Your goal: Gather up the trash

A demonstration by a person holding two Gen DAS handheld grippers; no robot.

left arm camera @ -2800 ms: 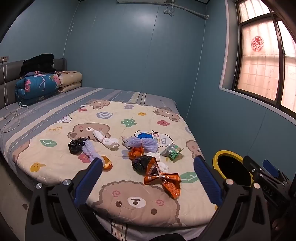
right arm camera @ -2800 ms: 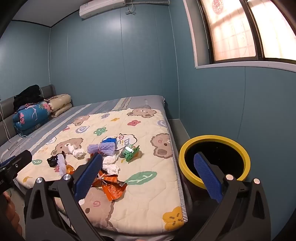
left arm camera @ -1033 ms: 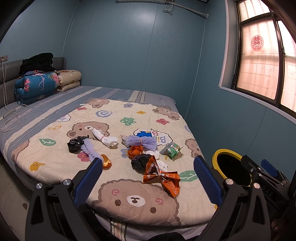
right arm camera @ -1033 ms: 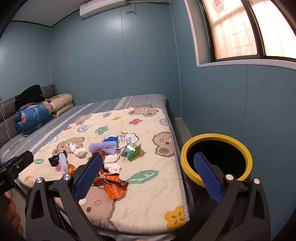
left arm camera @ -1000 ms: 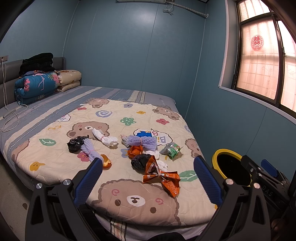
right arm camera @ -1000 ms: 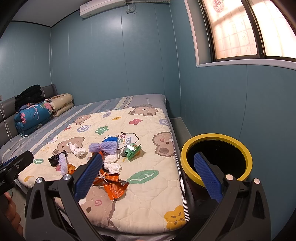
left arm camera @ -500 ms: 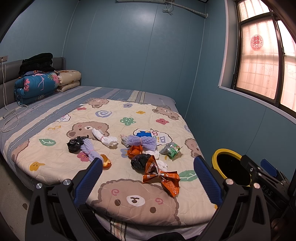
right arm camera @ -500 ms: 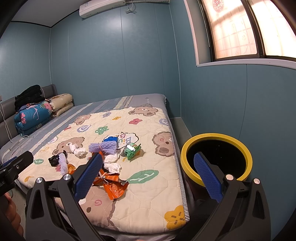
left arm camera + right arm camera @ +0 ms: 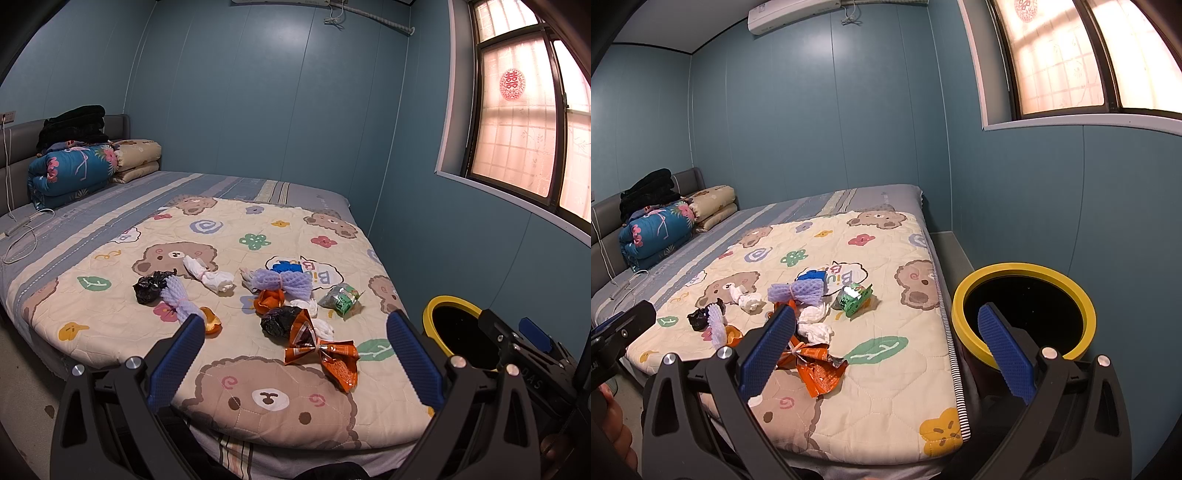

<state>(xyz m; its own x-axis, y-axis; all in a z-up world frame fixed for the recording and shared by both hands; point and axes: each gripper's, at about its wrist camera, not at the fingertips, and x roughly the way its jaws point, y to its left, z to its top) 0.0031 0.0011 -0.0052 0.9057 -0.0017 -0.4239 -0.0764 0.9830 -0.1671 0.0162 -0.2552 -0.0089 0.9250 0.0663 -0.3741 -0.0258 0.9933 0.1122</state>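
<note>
Trash: orange wrapper nearest item, on bear quilt, near edge, long axis approx left-right. L gripper wide open, empty, wrapper dead ahead. R gripper open, empty; wrapper toward its left; bin right.

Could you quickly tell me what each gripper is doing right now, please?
Left gripper: open, holding nothing, above the bed.
Right gripper: open, holding nothing.
</note>
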